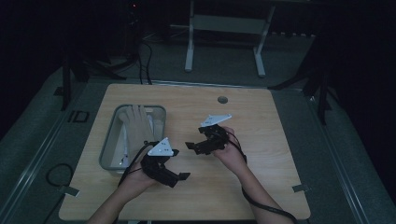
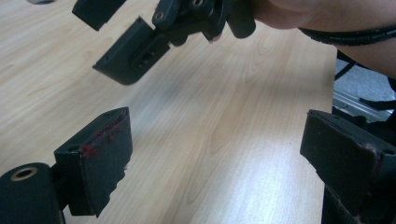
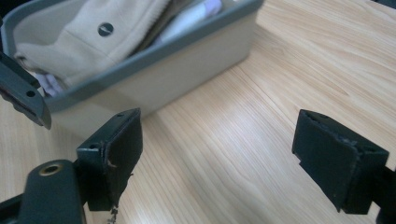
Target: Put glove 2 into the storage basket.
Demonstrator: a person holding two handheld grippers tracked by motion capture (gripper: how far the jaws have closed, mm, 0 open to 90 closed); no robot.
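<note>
Both grippers hover over the wooden table (image 1: 261, 186) with nothing between their jaws. Spread wide in its own view, the left gripper (image 1: 175, 164) sits near the table's front edge, held just beside the grey bin's (image 1: 108, 140) near right corner. The right gripper (image 1: 196, 145) is also spread apart, its jaws turned toward the bin and standing a little off from its right wall. Inside the bin lies a beige glove (image 1: 135, 123), fingers pointing away from the person, on top of some pale cloth. In the right gripper view the glove (image 3: 88, 32) drapes over the bin's (image 3: 154, 84) rim, beyond the jaws and up to their left, not touched. The two grippers' tips are near each other, apart.
</note>
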